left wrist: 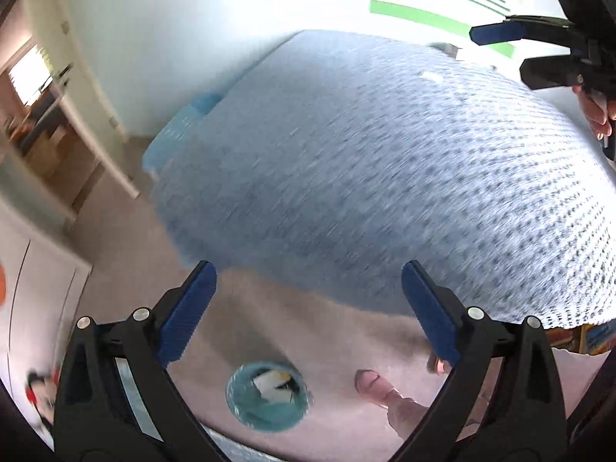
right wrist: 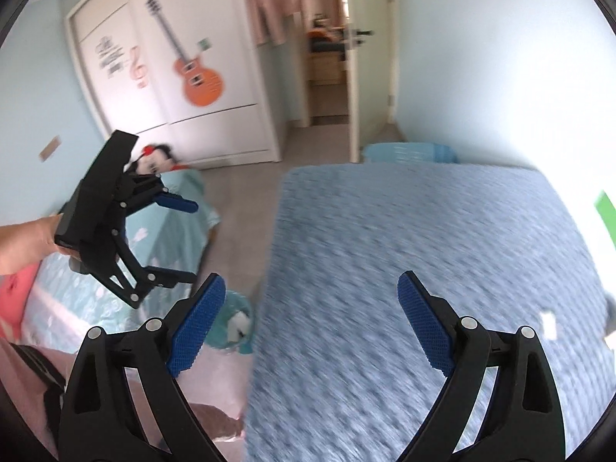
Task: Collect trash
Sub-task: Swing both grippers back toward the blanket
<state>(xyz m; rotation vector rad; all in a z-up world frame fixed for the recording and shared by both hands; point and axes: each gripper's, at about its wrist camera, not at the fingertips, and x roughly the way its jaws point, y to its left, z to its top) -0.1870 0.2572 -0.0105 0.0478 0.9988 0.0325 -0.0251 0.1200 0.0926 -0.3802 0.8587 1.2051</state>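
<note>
A: How is the left gripper held?

B: It is spread wide, with nothing caught between its blue pads. It is tilted downward over the floor at the edge of a bed covered in a blue patterned spread.

A: And the right gripper?

B: Its jaws are likewise parted and nothing is pinched. It is aimed down across the same bed, with the left gripper seen up and to its left, carried by a hand.

A: Where is the trash found?

B: A small teal bin is seen below the left gripper, just under the gap between its fingers, on the floor. White crumpled trash is lying inside it. From the right gripper, the bin sits just beyond its left pad, beside the bed. A small white scrap is seen on the bed, off past the right gripper's right finger; what it is cannot be told through the blur.

A: Anything else close by?

B: A bare foot is seen right of the bin.
</note>
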